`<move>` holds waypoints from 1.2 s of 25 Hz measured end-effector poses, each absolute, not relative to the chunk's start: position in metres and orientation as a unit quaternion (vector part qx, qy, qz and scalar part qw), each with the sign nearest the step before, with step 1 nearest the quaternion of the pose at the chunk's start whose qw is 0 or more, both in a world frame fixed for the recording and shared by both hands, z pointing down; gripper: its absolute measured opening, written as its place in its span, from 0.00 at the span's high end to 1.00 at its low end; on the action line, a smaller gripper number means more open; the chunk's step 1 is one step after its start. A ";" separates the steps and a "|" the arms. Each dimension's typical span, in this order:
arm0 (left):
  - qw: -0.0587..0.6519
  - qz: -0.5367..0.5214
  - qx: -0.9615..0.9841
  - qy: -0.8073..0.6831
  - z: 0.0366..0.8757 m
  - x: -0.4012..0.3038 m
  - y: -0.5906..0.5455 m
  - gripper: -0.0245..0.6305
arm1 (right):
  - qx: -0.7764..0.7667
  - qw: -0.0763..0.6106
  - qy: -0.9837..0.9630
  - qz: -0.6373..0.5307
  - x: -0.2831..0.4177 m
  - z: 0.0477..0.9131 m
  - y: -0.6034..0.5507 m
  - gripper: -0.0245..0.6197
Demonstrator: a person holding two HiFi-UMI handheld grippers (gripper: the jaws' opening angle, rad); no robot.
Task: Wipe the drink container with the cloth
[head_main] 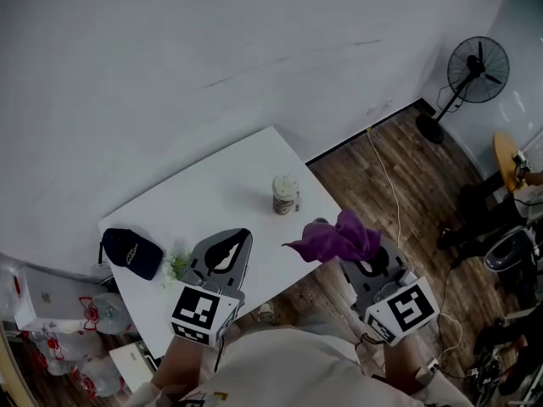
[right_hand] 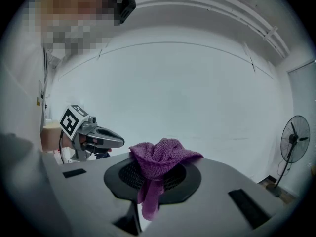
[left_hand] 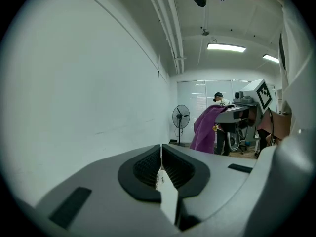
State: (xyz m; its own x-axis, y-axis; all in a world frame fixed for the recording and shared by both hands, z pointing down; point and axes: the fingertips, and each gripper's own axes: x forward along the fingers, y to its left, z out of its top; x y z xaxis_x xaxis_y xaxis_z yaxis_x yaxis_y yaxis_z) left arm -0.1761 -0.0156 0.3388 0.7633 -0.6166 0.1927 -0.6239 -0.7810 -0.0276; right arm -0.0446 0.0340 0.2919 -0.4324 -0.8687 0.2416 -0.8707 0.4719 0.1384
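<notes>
- While our right gripper (head_main: 366, 265) clenches the purple cloth (head_main: 338, 237), our left gripper (head_main: 232, 246) sits with its jaws pressed together, empty.
- The drink container (head_main: 285, 194) stands on the table (head_main: 212, 195) ahead, apart from both.
- Wiping seems unstarted; next we must bring the cloth against it.

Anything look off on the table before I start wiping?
Nothing stands out. The cup stands upright on the table, with no spill visible. The cloth is clamped in the right tongs; the left tongs are shut and empty.
</notes>
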 end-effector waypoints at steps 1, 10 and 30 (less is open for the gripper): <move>0.022 0.098 0.938 -0.333 0.343 -0.176 -0.020 0.93 | 0.512 0.140 -0.847 0.007 -0.044 0.294 0.028 0.85; 0.039 0.106 0.924 -0.366 0.380 -0.153 -0.076 0.92 | 0.491 0.152 -0.858 0.022 -0.010 0.322 -0.050 0.85; 0.111 0.255 0.865 -0.417 0.565 -0.013 -0.185 0.34 | 0.306 0.286 -0.905 0.074 0.016 0.475 -0.215 0.85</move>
